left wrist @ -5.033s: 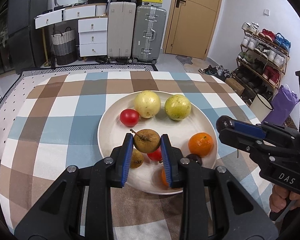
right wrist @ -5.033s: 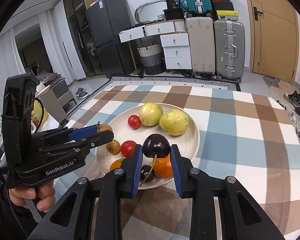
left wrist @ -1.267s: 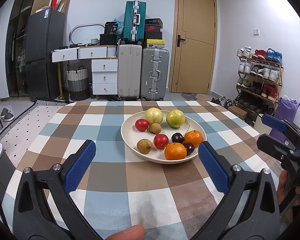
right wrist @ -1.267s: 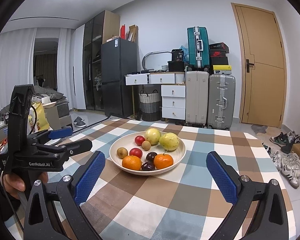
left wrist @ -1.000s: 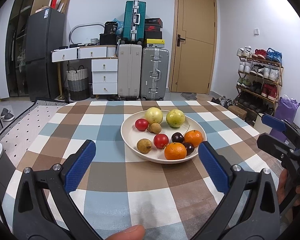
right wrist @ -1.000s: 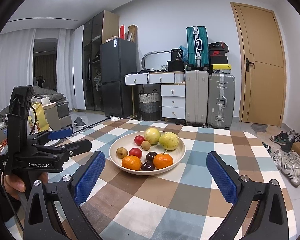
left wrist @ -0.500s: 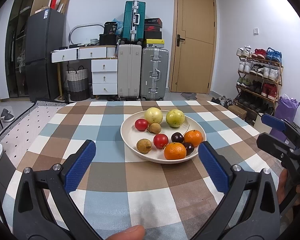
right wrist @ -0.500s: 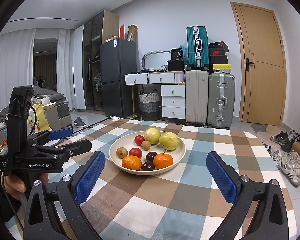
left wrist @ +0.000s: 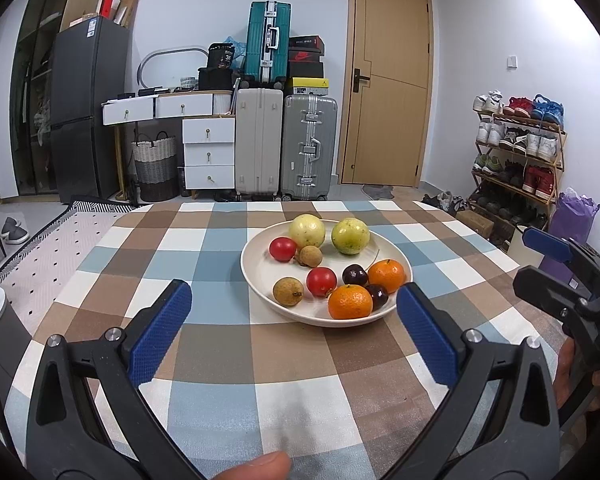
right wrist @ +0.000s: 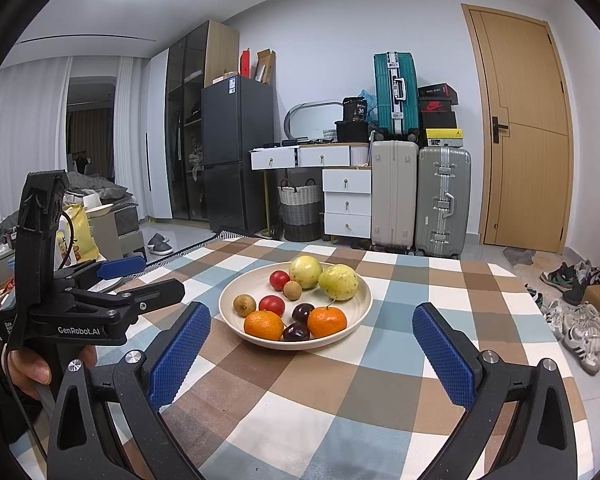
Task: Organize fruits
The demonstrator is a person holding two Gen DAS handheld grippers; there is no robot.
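Fruits sit together in a round, cream, smooth-glazed plate on the checked tablecloth of brown, blue and white squares, straight ahead of both tongs and apart from them. In the plate: two pale yellow-green guavas with speckled skin at the far side, two glossy red tomatoes, two rough brown longans, two dark shiny cherries with thin stems, and two dimpled oranges nearest the tongs.

Left gripper has its jaws spread wide, holding nothing; its pads are blue with a fine knurled grid, set on matte black plastic arms with silver bolts. Right gripper is likewise spread wide and holds nothing, with the same blue textured pads.

From the right wrist view, the left tool's black body reads "GenRobot.AI" in white. Beyond the table, a red-and-black shoebox atop the suitcases bears a white Nike swoosh.
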